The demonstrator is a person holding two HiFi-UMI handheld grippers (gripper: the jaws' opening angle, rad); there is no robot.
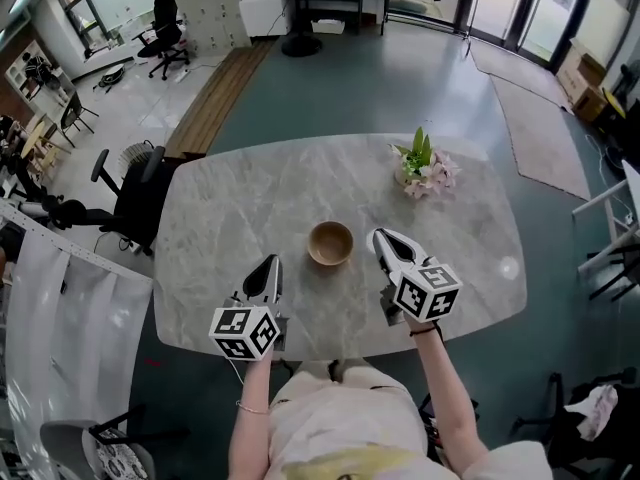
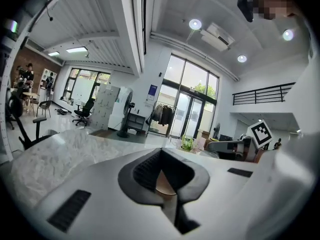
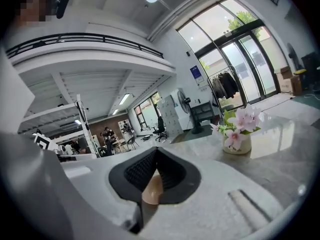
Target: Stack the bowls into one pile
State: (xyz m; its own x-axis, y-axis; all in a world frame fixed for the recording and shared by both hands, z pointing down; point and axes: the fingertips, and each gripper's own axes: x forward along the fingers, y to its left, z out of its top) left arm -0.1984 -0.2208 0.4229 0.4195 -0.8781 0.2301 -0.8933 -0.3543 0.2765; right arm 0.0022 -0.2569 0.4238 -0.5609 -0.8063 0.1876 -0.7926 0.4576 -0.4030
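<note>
Both of my claws are clenched and empty. The wooden bowl (image 1: 330,243) stands upright on the marble table (image 1: 220,218), between the two claws and touching neither. My left gripper (image 1: 269,264) hangs over the near part of the table, left of the bowl. In the left gripper view its dark pads (image 2: 145,171) press tip to tip with nothing caught between them. My right gripper (image 1: 383,238) is held just right of the bowl, its jaws likewise closed on nothing. From above the bowl reads as a single one. It may be several nested, but I can't tell from this angle. In each gripper view a sliver of its tan wood shows through the notch behind the closed pads. A vase of pink flowers (image 1: 427,171) sits farther back on the right, well apart from the bowl.
</note>
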